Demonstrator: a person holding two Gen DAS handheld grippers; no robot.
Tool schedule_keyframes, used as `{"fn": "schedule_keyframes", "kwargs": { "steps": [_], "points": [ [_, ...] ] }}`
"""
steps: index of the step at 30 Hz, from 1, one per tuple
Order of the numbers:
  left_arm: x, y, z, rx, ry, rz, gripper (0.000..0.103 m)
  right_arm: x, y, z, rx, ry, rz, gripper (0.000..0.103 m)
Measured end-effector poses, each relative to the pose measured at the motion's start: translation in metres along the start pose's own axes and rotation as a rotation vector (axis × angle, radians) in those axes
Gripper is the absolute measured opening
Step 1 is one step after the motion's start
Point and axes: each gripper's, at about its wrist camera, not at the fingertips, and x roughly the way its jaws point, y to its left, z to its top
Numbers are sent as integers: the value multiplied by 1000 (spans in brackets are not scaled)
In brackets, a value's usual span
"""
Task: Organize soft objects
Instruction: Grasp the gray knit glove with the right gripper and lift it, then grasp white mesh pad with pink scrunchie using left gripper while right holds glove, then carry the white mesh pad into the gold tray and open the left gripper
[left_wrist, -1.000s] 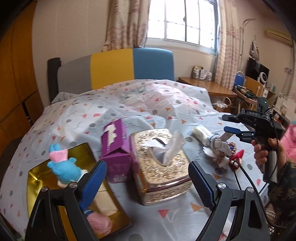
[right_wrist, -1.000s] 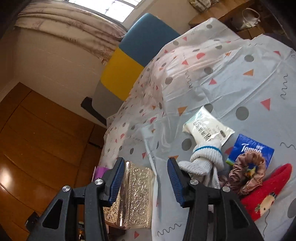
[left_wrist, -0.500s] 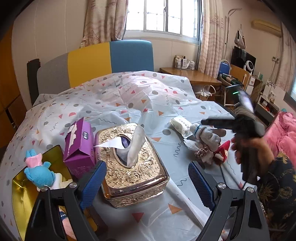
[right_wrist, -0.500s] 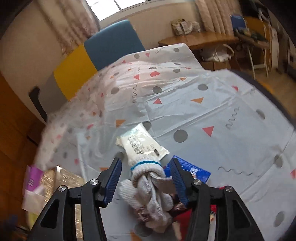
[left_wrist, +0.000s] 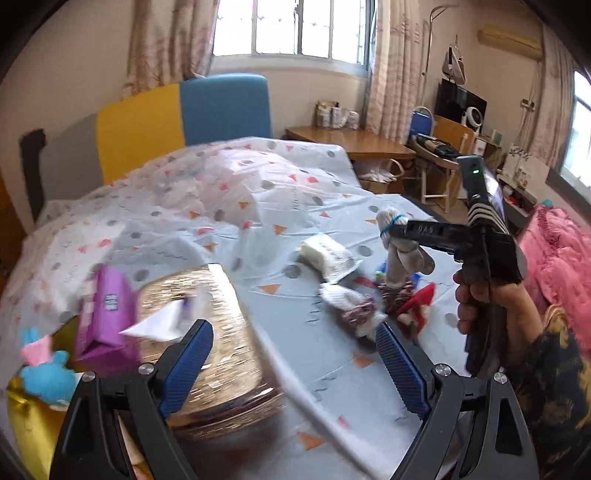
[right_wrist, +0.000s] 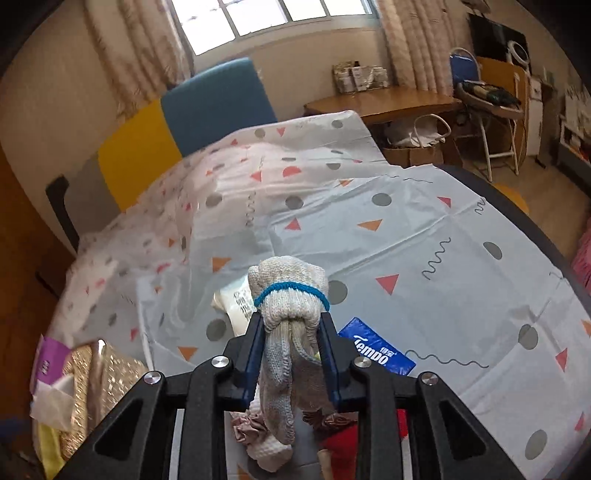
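My right gripper (right_wrist: 291, 328) is shut on a white knitted glove (right_wrist: 286, 295) with a blue cuff band and holds it lifted above the table; it also shows in the left wrist view (left_wrist: 397, 240). Under it lie a pink scrunchie (right_wrist: 247, 430), a red sock (left_wrist: 417, 301) and a second white glove (left_wrist: 343, 297). My left gripper (left_wrist: 295, 365) is open and empty, above the table's front part near the gold tissue box (left_wrist: 214, 339). A blue plush toy (left_wrist: 46, 373) sits in a gold tray (left_wrist: 26, 424) at the far left.
A purple tissue carton (left_wrist: 105, 314) stands beside the gold box. A white tissue pack (left_wrist: 327, 254) and a blue Tempo pack (right_wrist: 376, 352) lie on the patterned tablecloth (right_wrist: 424, 236). A yellow and blue chair (left_wrist: 177, 122) stands behind the table.
My right gripper closed on the white glove and lifted it off the pile. My left gripper swung right, so the gold box and tray now sit further left in its view.
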Motion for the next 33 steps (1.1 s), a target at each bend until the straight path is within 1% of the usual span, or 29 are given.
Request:
{"fn": "schedule_keyframes", "kwargs": {
  "steps": [2, 5, 7, 8, 9, 10, 12, 14, 15, 16, 18, 19, 20, 21, 22, 23, 24, 27, 29, 31, 33],
  "points": [
    [19, -10, 7, -2, 43, -22, 90, -7, -11, 4, 65, -29, -10, 28],
    [51, -28, 14, 5, 101, -50, 85, -10, -23, 7, 130, -42, -30, 28],
    [75, -37, 15, 8, 140, -57, 76, -13, -29, 7, 164, -46, -33, 28],
    [89, -41, 16, 2, 159, -60, 74, -14, -31, 8, 174, -50, -32, 28],
    [105, -44, 18, -11, 196, -68, 67, -16, -33, 8, 178, -55, -32, 28],
    [118, -46, 18, -26, 221, -78, 65, -17, -33, 9, 180, -59, -30, 28],
    [141, -50, 18, -48, 267, -98, 65, -20, -35, 8, 184, -63, -32, 28],
    [163, -58, 16, -71, 314, -131, 69, -18, -37, 8, 194, -56, -26, 28],
    [171, -60, 15, -84, 332, -138, 74, -17, -37, 8, 197, -49, -23, 28],
    [179, -62, 14, -92, 349, -135, 81, -15, -37, 8, 198, -41, -19, 28],
    [194, -70, 12, -79, 359, -108, 82, -14, -36, 8, 199, -38, -17, 28],
    [201, -72, 10, -63, 363, -91, 78, -14, -36, 8, 197, -40, -14, 28],
    [208, -73, 7, -45, 381, -80, 68, -14, -36, 8, 194, -39, -14, 28],
    [215, -72, 3, -39, 403, -86, 42, -13, -35, 8, 193, -37, -14, 28],
    [215, -69, 1, -36, 394, -79, 39, -12, -35, 8, 190, -33, -13, 28],
    [211, -67, 1, -42, 377, -91, 37, -10, -34, 7, 184, -25, -15, 28],
    [209, -63, 1, -49, 381, -103, 35, -9, -33, 7, 179, -20, -17, 28],
    [197, -53, 4, -46, 363, -91, 35, -8, -28, 7, 153, -17, -7, 28],
    [189, -46, 13, -55, 364, -92, 35, -5, -23, 5, 129, -4, -5, 28],
    [176, -40, 25, -61, 339, -72, 35, 1, -15, 2, 90, 25, 4, 28],
    [166, -32, 40, -99, 329, -66, 35, 6, -5, -1, 41, 50, -8, 28]
  ]
}}
